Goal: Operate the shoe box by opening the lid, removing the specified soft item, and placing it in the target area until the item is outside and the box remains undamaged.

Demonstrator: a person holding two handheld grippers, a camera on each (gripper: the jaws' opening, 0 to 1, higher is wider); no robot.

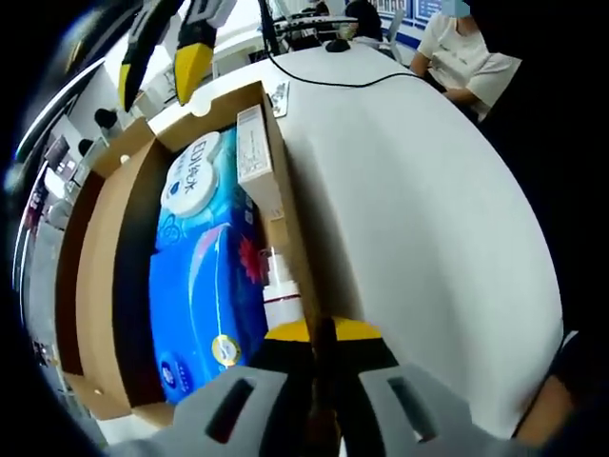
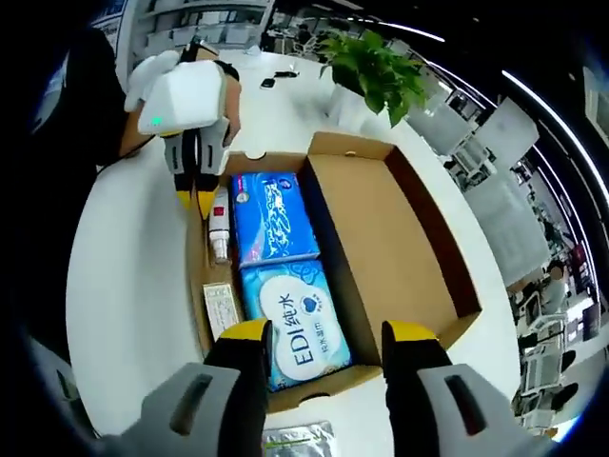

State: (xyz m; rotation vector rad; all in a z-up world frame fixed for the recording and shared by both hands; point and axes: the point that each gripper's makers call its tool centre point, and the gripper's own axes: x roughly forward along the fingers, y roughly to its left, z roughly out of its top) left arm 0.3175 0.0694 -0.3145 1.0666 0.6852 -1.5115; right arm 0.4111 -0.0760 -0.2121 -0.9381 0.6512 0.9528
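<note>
Potted plant [image 2: 373,69] beyond open shoe box [image 2: 400,228]; seated person [image 1: 463,52] nearby.

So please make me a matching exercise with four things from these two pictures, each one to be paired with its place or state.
Things:
1. left gripper
2. right gripper
3. box lid
4. potted plant

Places or states:
A. folded back flat on the white table, inside facing up
B. jaws shut on the side wall of the shoe box
C. standing on the table beyond the box
D. jaws open above the blue wipes pack

Pairs: 1-B, 2-D, 3-A, 4-C
</note>
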